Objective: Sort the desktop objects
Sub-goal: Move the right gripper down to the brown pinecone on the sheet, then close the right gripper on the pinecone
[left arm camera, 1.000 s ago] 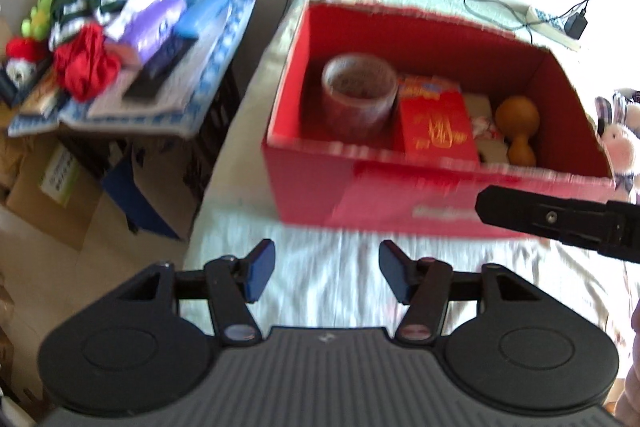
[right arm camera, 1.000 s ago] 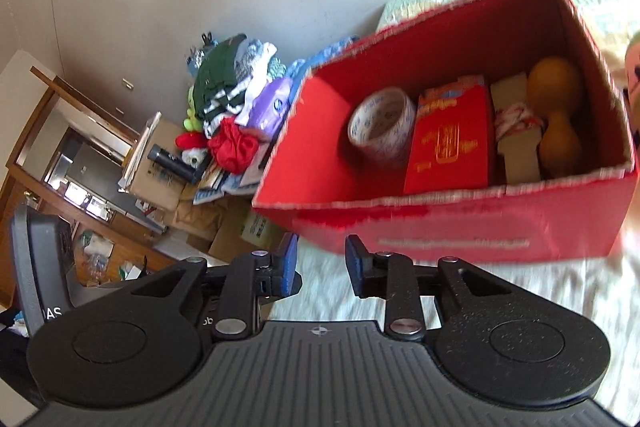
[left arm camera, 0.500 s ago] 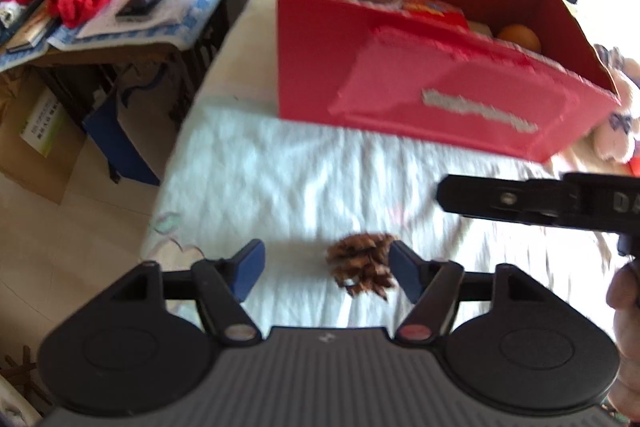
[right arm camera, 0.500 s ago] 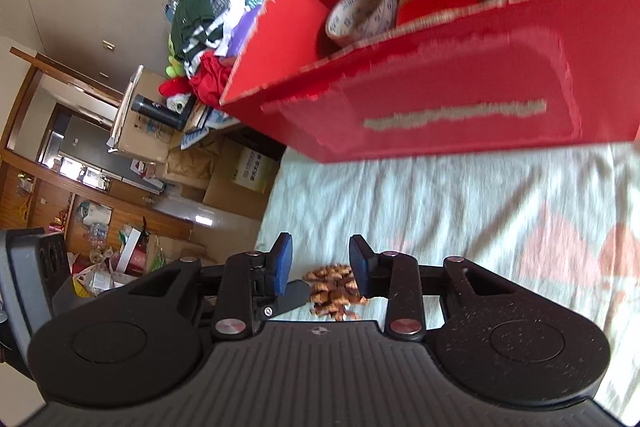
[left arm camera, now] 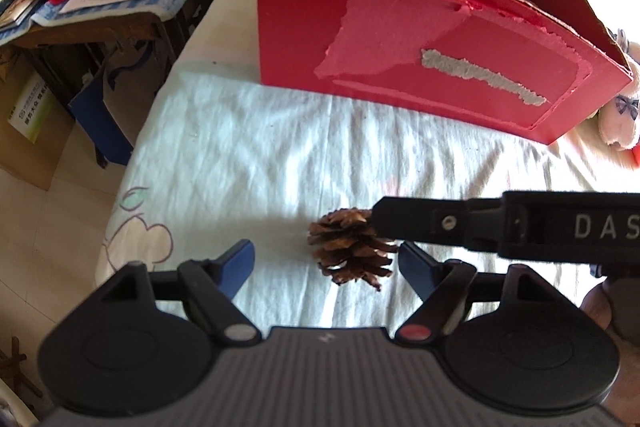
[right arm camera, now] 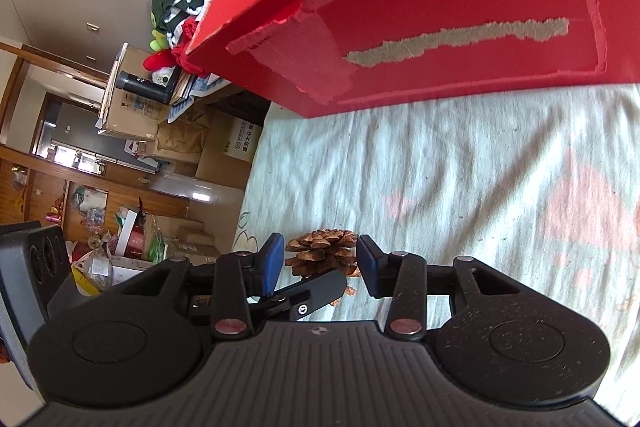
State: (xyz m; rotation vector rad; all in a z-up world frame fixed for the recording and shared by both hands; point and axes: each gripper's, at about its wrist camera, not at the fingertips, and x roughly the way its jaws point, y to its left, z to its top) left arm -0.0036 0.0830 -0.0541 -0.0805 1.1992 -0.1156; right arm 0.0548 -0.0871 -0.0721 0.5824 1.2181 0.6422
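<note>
The red box [left arm camera: 420,39] is standing at the far side of the cloth-covered surface [left arm camera: 260,163], its contents almost wholly hidden behind its torn near wall. The pine cone [left arm camera: 352,251] is lying on the cloth near both tools. It is sitting between the parted fingers of the right gripper [right arm camera: 318,263], while the left gripper [left arm camera: 324,265], also spread wide, is reaching in from the left, one finger crossing beneath.
</note>
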